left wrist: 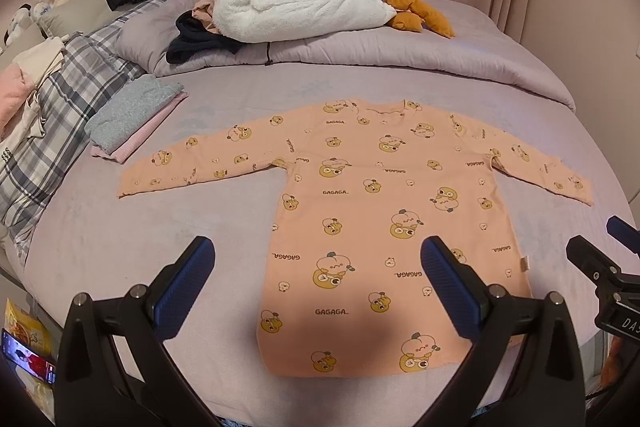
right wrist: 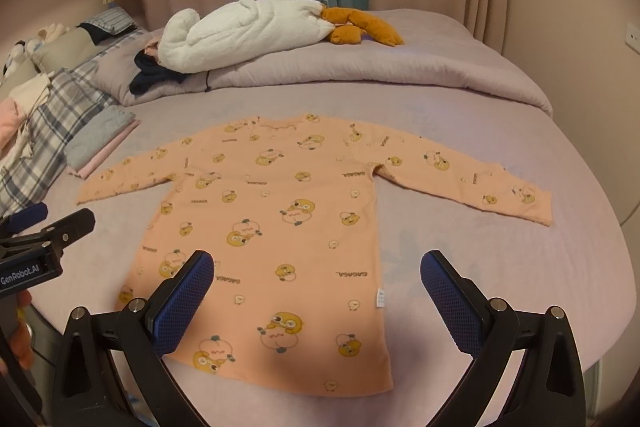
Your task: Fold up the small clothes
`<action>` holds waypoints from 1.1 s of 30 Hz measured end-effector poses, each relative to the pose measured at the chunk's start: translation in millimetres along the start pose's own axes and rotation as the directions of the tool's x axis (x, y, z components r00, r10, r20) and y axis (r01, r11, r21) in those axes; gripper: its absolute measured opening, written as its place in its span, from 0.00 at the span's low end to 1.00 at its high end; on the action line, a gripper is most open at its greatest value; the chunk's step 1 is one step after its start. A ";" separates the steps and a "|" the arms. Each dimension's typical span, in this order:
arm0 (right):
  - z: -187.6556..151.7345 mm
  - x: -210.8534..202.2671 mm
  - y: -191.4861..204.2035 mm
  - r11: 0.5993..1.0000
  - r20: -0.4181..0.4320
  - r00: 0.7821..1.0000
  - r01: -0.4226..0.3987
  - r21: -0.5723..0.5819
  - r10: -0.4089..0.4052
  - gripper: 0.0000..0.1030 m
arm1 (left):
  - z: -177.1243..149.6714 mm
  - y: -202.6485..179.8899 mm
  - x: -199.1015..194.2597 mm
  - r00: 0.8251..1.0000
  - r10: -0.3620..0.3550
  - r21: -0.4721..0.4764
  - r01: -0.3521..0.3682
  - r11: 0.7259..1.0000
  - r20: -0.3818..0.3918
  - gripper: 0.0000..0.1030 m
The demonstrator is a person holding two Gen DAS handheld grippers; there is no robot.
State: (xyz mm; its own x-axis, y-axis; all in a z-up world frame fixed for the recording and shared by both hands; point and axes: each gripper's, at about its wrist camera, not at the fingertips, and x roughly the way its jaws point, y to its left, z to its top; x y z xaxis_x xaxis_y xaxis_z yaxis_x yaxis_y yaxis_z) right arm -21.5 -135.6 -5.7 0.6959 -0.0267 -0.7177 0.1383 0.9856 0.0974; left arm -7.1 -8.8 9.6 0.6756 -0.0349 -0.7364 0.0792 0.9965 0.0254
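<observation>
Your peach long-sleeved top [left wrist: 384, 211] lies flat and face up in the middle of the lavender bed [left wrist: 132, 239], both sleeves spread straight out to the sides and the hem nearest you; its soft knit is printed with yellow cartoon ducks and the word GAGAGA, and a small white label sticks out of the side seam. Your left gripper [left wrist: 318, 261] hovers above the top's lower left part with its jaws spread wide and nothing between them, the blue textured pads [left wrist: 182, 287] facing each other. Your right gripper [right wrist: 318, 273] hangs over the top's lower right edge, equally wide apart and empty, one cross-hatched pad above the fabric and the other above bare sheet. Beyond the top's neckline, a rolled lilac quilt [left wrist: 400, 55] runs across the bed, carrying a fluffy white plush goose [left wrist: 296, 7] with orange feet and a crumpled dark garment [left wrist: 196, 43]. To the left of the top's sleeve sits a folded stack [left wrist: 132, 115], a nubby grey-blue piece over a pink one, and past that a grey plaid duvet [left wrist: 52, 131].
</observation>
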 end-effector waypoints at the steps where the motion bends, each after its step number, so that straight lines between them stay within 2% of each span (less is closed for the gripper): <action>1: -0.5 -0.3 0.6 1.000 0.000 1.000 0.001 0.000 -0.001 0.99 | 0.2 0.0 0.1 1.000 0.000 0.000 0.000 1.000 -0.001 1.00; 33: -2.2 -0.7 2.8 1.000 -0.001 1.000 0.000 0.001 0.000 0.99 | -5.2 -0.1 3.7 1.000 0.004 0.006 -0.004 1.000 0.003 1.00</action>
State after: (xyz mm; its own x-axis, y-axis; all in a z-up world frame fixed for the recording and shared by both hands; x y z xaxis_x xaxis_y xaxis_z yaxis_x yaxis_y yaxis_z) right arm -23.2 -132.4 -6.4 0.6953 -0.0268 -0.7183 0.1388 0.9855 0.0976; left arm -8.4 -8.7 3.3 0.6782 -0.0313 -0.7343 0.0810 0.9962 0.0323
